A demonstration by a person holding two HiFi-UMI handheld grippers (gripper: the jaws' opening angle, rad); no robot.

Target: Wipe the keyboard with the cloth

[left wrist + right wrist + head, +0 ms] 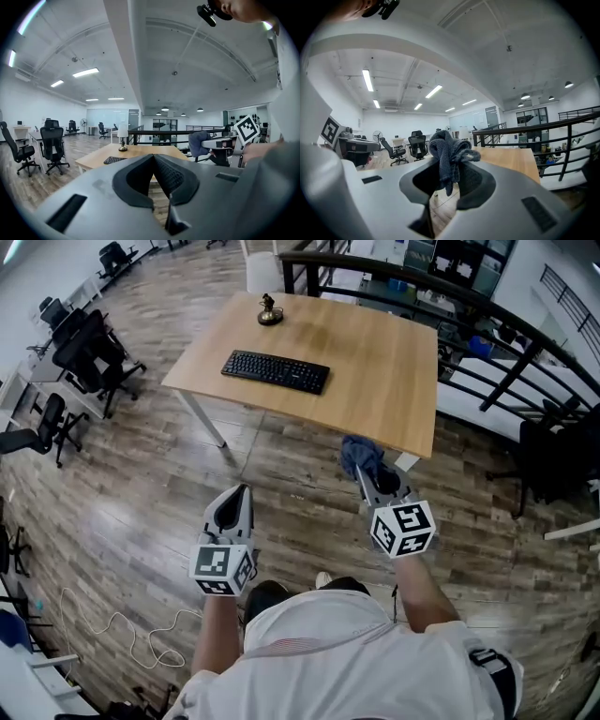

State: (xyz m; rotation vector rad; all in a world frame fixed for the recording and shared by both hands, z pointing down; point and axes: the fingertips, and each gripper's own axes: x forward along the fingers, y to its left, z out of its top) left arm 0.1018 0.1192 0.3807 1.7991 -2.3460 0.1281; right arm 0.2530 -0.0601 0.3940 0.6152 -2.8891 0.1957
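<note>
Wood-plank floor (141, 493) of an open office, seen steeply from above. Far left: black office chairs (89, 357) beside desks. Lower left: a white cable (122, 629) lies in loops on the planks.

A person in a white shirt (337, 652) stands on the floor, back from the table, with a tool in each hand. Both tools are held over the planks.

Left gripper (242, 495): points toward the table. Its own view shows the jaws pressed together at the tips, with nothing between them.

Keyboard (276, 371): black, lying flat on the left half of the table and close to its near-left edge. Nothing touches it, and it is well apart from both tools. The left gripper view shows it low and small beyond the closed jaws. Just behind it, near the far edge, stands a small lamp (270, 311) with a dark base.

Table (375, 371): light wood with white legs; its right half is bare.

Right gripper (367, 474): jaws pinching the cloth (360, 454). The cloth is blue-grey and bunched, bulging out past the tips, with one fold hanging down between the jaws in the right gripper view. From the head view it hangs in front of the table's near edge, not on the tabletop.

Far right: a dark railing (487, 324) runs behind the table.
</note>
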